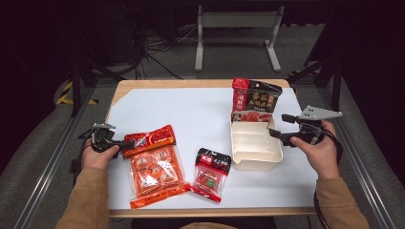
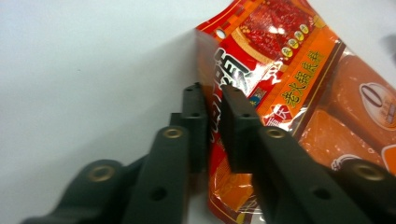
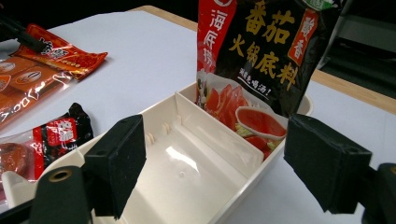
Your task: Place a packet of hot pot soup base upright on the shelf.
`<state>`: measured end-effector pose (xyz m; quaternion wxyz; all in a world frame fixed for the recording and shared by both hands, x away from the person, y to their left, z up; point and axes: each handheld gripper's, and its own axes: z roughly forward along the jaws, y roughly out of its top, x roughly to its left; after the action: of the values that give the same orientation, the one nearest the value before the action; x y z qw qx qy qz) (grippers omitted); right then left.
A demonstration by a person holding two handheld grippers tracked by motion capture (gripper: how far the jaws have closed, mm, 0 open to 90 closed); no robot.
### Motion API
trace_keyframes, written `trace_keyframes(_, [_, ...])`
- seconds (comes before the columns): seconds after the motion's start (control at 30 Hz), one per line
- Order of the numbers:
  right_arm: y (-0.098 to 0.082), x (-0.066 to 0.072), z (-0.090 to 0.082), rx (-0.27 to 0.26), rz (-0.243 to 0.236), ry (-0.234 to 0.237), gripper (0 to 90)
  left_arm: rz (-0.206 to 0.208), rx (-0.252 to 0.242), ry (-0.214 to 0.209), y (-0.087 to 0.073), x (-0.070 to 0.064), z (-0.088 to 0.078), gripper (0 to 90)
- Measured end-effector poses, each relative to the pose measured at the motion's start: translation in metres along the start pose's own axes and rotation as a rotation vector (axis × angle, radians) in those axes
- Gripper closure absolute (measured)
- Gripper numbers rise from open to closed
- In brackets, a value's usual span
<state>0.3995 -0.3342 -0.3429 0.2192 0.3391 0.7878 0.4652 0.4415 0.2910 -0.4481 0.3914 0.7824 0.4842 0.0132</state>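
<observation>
The left gripper (image 2: 212,91) is pinching the top edge of the large orange plastic sauce packet (image 1: 154,164), lying left of the cream divided plastic tray (image 1: 253,148). The packet is looking floppy and slippery, so this flat sealed edge is seeming the best hold. The right gripper (image 1: 279,126) is waiting with jaws apart, beside the tray.

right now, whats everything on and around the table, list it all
large sauce packet: 1, orange and red, flat on the table's left, its top edge pinched
small packet: 1, black, red and clear, flat near the front middle
tall pouch: 1, black and red, upright in the tray's far compartment
tray: 1, cream, divided, right of centre
table: 1, white top with wood edge
metal stand: 1, grey, on the floor beyond
left gripper: 1, black, shut on the large packet's top edge
right gripper: 1, black, open by the tray
</observation>
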Motion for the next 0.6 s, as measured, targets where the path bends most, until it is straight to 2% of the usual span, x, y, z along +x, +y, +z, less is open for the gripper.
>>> trace_keyframes(0.13, [0.0, 0.001, 0.0, -0.002, 0.001, 0.004, 22.0, 0.013, -0.008, -0.004, 0.001, -0.001, -0.003, 89.5])
trace_keyframes(0.37, [0.0, 0.001, -0.001, -0.001, 0.006, 0.017, 26.3, 0.012, -0.031, -0.004, 0.002, -0.004, -0.007, 89.9])
trace_keyframes(0.47, [0.0, 0.001, -0.001, -0.001, 0.008, 0.024, 27.8, -0.006, -0.042, -0.005, 0.004, -0.007, -0.01, 89.9])
trace_keyframes(0.6, [0.0, 0.002, 0.0, 0.007, 0.002, 0.032, 29.9, 0.023, -0.073, 0.002, 0.009, -0.014, -0.019, 90.0])
